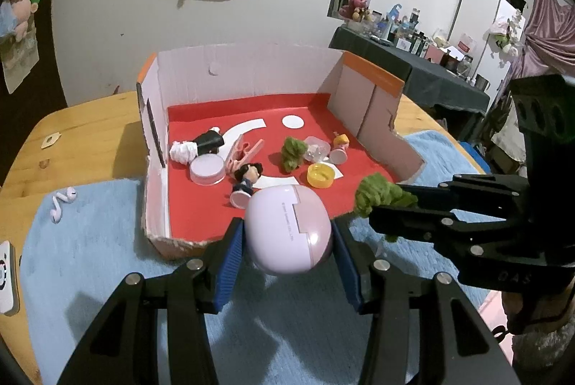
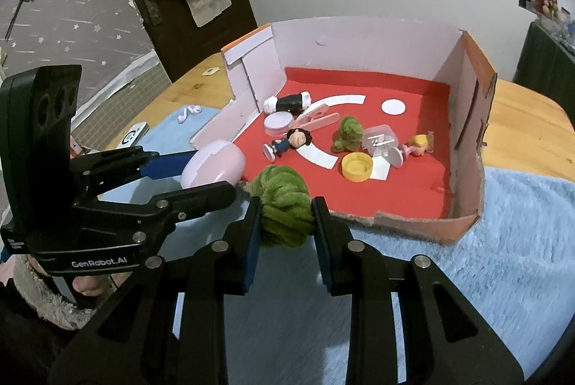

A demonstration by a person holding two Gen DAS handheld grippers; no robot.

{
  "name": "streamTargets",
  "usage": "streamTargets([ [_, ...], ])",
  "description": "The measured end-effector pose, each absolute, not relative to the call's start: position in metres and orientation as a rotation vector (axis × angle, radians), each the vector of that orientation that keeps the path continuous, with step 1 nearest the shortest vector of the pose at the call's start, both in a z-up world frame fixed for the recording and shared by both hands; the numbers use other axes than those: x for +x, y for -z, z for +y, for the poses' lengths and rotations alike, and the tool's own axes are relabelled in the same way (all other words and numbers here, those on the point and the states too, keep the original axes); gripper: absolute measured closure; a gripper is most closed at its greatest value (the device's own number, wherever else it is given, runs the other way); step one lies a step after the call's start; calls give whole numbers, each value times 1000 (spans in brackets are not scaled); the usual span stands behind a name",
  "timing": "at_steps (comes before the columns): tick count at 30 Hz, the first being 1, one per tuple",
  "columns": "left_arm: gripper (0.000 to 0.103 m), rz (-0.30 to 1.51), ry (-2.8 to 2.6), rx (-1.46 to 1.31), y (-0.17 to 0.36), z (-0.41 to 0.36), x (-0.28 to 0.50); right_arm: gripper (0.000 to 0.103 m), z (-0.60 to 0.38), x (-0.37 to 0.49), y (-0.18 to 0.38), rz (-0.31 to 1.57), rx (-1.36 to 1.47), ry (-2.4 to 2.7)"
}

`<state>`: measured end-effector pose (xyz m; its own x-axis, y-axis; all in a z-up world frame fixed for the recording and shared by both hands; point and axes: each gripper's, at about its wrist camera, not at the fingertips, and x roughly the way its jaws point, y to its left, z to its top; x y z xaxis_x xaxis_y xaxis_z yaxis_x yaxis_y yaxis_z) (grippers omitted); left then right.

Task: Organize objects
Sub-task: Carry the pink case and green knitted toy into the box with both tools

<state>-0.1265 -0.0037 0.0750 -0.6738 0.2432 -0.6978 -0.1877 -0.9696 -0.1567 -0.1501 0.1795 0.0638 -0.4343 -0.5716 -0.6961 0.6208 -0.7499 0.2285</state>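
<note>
My left gripper [image 1: 287, 234] is shut on a lilac egg-shaped earbud case [image 1: 287, 230], held over the front edge of the red-floored cardboard box [image 1: 251, 68]. It also shows in the right wrist view [image 2: 212, 165]. My right gripper [image 2: 284, 223] is shut on a green fuzzy toy [image 2: 284, 201], just in front of the box's front edge [image 2: 413, 223]; it shows in the left wrist view [image 1: 377, 196] too. Inside the box lie a second green fuzzy toy [image 1: 293, 153], two small dolls [image 1: 246, 180], a yellow cap [image 1: 320, 175], a pink clip [image 1: 244, 151] and a lilac lid [image 1: 207, 171].
The box stands on a blue towel [image 1: 90, 241] over a wooden table [image 1: 82, 133]. White earbuds [image 1: 63, 201] lie on the towel at left, near a small white device [image 1: 7, 277] at the edge. A cluttered dark table [image 1: 413, 61] stands behind right.
</note>
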Motion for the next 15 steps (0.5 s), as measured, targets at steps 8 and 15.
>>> streamTargets([
  [8, 52, -121, -2666, -1149, -74, -6, -144, 77, 178, -164, -65, 73, 1041, 2191],
  [15, 52, -118, -2647, -1170, -72, -5, -162, 77, 179, -182, -63, 66, 1061, 2202],
])
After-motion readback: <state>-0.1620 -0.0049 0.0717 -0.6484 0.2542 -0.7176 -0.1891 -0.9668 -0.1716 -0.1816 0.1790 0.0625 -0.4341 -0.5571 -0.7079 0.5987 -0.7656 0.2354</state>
